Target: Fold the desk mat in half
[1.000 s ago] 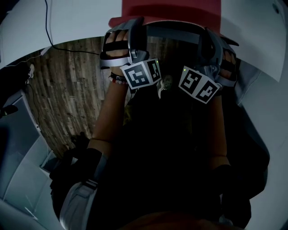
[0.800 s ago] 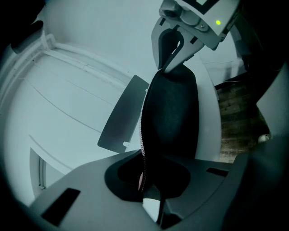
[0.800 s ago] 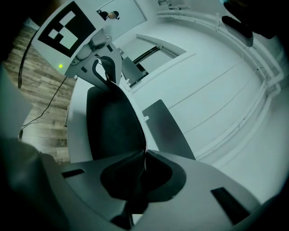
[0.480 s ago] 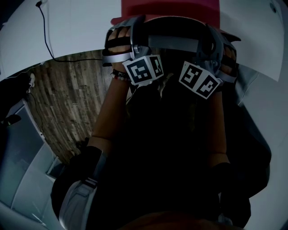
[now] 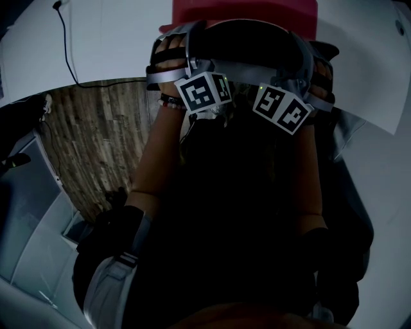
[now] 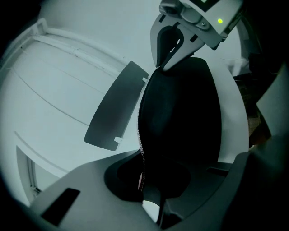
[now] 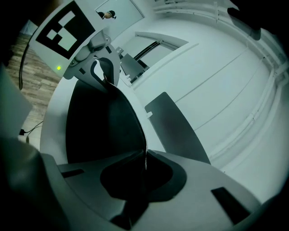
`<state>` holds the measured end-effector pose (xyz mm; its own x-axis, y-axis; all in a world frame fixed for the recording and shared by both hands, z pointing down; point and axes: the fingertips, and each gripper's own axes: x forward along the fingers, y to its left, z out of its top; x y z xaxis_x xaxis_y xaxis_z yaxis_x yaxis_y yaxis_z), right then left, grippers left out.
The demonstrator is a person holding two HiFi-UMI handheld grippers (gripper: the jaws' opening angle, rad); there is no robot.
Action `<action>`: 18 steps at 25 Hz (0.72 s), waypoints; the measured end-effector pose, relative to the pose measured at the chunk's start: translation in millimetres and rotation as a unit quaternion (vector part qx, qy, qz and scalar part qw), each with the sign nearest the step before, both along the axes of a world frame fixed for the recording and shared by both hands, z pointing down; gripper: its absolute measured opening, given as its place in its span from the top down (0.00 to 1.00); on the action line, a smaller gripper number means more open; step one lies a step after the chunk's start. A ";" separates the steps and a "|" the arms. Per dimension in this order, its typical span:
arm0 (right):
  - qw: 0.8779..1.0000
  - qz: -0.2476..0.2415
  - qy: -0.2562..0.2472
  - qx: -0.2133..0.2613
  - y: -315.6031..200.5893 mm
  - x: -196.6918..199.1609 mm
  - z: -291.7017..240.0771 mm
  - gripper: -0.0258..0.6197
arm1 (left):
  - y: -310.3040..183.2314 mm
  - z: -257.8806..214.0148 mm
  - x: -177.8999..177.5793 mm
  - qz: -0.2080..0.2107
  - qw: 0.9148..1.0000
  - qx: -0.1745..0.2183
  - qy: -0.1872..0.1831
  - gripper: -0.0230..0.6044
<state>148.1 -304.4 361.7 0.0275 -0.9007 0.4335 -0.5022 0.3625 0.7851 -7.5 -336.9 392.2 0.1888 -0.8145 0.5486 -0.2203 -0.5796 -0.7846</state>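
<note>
The desk mat (image 5: 244,193) is black with a stitched edge and hangs as a broad dark sheet in front of me. Both grippers hold its top edge up, side by side. My left gripper (image 5: 192,61) is shut on the mat's left part, and my right gripper (image 5: 298,64) is shut on its right part. In the left gripper view the mat (image 6: 180,117) runs from my jaws (image 6: 151,198) up to the right gripper (image 6: 180,40). In the right gripper view the mat (image 7: 99,122) stretches from my jaws (image 7: 140,189) to the left gripper (image 7: 101,72).
A white table (image 5: 109,38) lies ahead with a red surface (image 5: 244,11) on it at the top edge and a black cable (image 5: 67,51) at its left. Wooden floor (image 5: 96,141) shows at the left. Both gripper views look upward at a white ceiling with a grey panel (image 6: 115,108).
Both grippers have shifted slightly up and away with the mat. The pale strip of mat seen between them a second ago now shows dark.
</note>
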 end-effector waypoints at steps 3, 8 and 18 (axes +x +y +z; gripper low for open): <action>1.000 -0.008 -0.012 -0.011 -11.7 3.3 5.0 0.90 | -11.2 3.7 2.9 -0.013 1.000 -0.007 -0.005 0.91; 0.999 -0.020 -0.026 -0.024 -26.4 13.8 15.0 0.90 | -26.0 10.5 12.8 -0.024 0.999 -0.013 -0.020 0.91; 0.998 -0.040 -0.038 -0.027 -52.4 14.5 20.1 0.90 | -49.5 17.5 12.6 -0.043 0.998 -0.021 -0.031 0.91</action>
<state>162.6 -356.8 381.8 -0.0775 -0.8742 0.4794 -0.5272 0.4440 0.7245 5.0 -386.3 409.7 0.0830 -0.8023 0.5911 -0.2223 -0.5931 -0.7738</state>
